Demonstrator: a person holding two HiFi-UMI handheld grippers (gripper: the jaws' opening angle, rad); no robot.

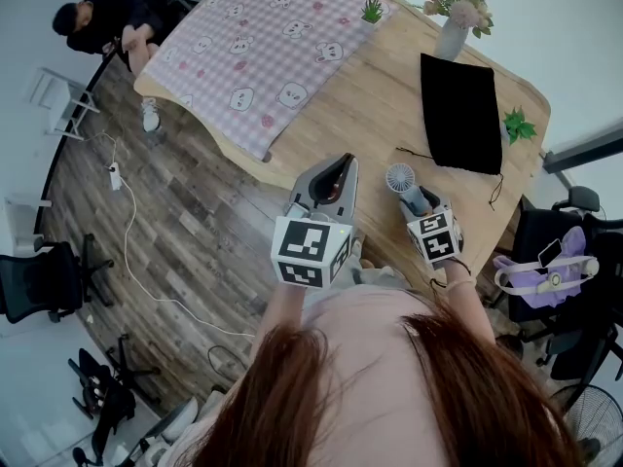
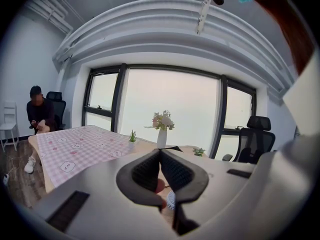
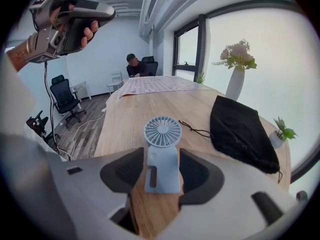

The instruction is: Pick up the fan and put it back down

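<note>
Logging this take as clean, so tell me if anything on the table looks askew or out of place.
Only the pink checked cloth: it lies slanted across the wooden table, one edge hanging over the side. The black bag's drawstring trails loose. The fan sits straight, clamped in the right gripper.

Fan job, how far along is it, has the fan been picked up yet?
Done: the grasp. The right gripper is shut on the fan, with a pad against each side of its handle. In hand: the lift, though I can't tell whether the base is clear of the table. Left to do: setting it back down and letting go. The left gripper is shut on nothing, raised off to the side.
</note>
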